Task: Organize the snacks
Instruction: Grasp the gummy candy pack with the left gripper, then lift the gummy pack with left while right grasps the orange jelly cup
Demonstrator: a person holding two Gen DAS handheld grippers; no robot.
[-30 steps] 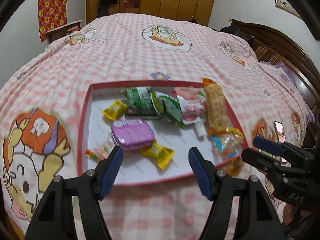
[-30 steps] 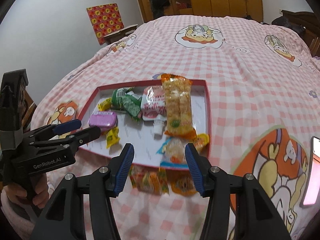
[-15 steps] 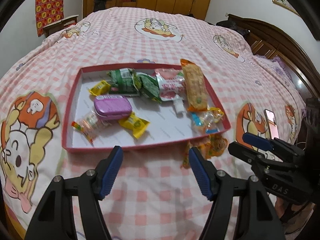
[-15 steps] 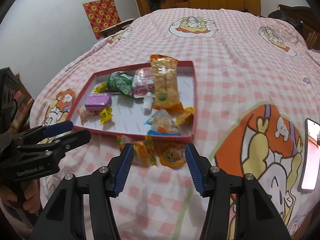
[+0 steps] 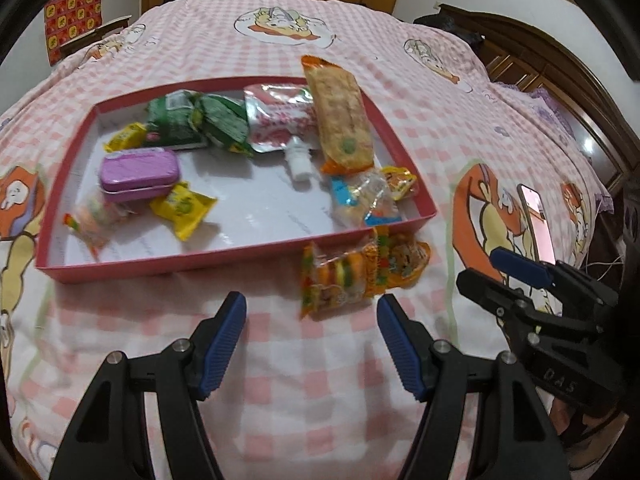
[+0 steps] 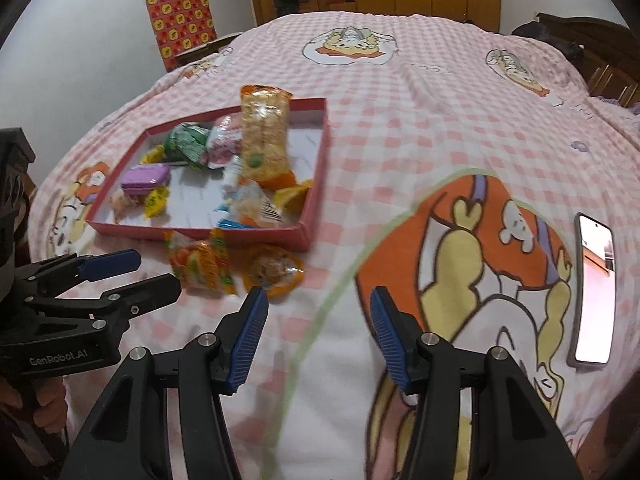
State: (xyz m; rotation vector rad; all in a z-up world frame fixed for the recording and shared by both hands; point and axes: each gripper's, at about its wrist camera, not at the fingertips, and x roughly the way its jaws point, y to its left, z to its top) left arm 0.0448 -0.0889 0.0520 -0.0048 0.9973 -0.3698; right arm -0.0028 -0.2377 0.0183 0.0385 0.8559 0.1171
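- The left gripper (image 5: 312,340) fills the bottom of its own view, its blue-padded fingers (image 5: 224,344) spread wide with nothing between them, above the pink checked bedspread (image 5: 280,380).
- The right gripper (image 6: 318,336) sits at the bottom of its view, fingers likewise wide apart and empty.
- A red tray (image 5: 168,266) with a white floor lies on the bedspread in the upper left half of the left view.
- In the tray: a purple tin (image 5: 138,174) at left, a yellow candy (image 5: 182,208) just below it, green packets (image 5: 192,122) toward the far edge, a red-and-white pouch (image 5: 276,120) in the middle, and a long cracker pack (image 5: 340,116) leaning over the far right rim.
- A clear wrapped snack with blue ends (image 5: 362,200) rests in the tray's near right corner.
- Two snack packs lie outside the tray, against its near right wall: a striped gummy pack (image 5: 340,280) and an orange round-faced pack (image 5: 408,258), overlapping each other.
- In the left view these loose packs sit just above the left gripper's right finger.
- A phone (image 6: 594,292) lies screen up at the right edge of the right view, well apart from the tray.
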